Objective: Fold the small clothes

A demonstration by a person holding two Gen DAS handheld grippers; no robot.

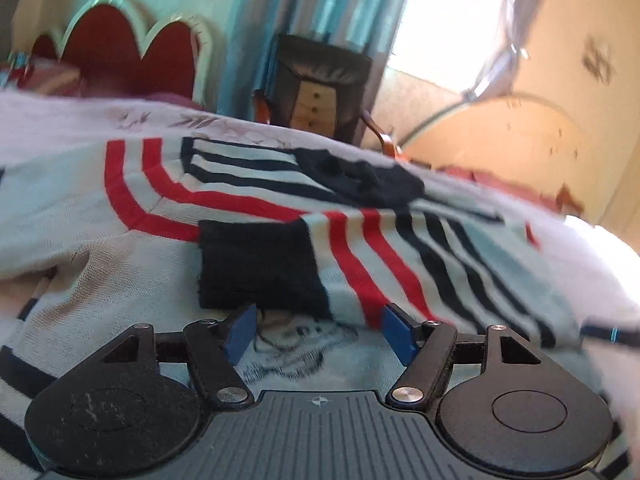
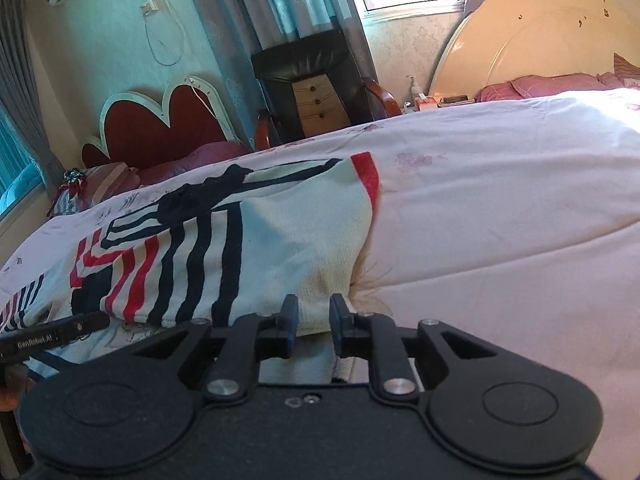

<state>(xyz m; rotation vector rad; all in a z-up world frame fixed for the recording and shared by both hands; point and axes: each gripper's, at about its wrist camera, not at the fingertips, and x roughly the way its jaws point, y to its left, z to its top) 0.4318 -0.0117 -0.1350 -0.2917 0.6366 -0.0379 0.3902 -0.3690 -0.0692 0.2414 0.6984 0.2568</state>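
A small white knit sweater [image 1: 248, 200] with red and navy stripes lies spread on the bed. Its navy cuff [image 1: 260, 264] lies folded onto the body just ahead of my left gripper [image 1: 318, 332], which is open and empty, low over the fabric. In the right wrist view the sweater [image 2: 280, 236] lies left of centre with a sleeve folded across. My right gripper [image 2: 314, 316] has its jaws narrowly apart around the sweater's near white edge; whether it pinches the cloth I cannot tell. The left gripper's side [image 2: 56, 332] shows at the left.
The bed's pale floral quilt [image 2: 500, 220] stretches to the right. Pink pillows [image 2: 540, 84] and a cream round headboard [image 2: 540, 28] are at the far right. A dark chair with a small drawer chest [image 2: 316, 92] and a red heart-shaped headboard [image 2: 160, 128] stand behind.
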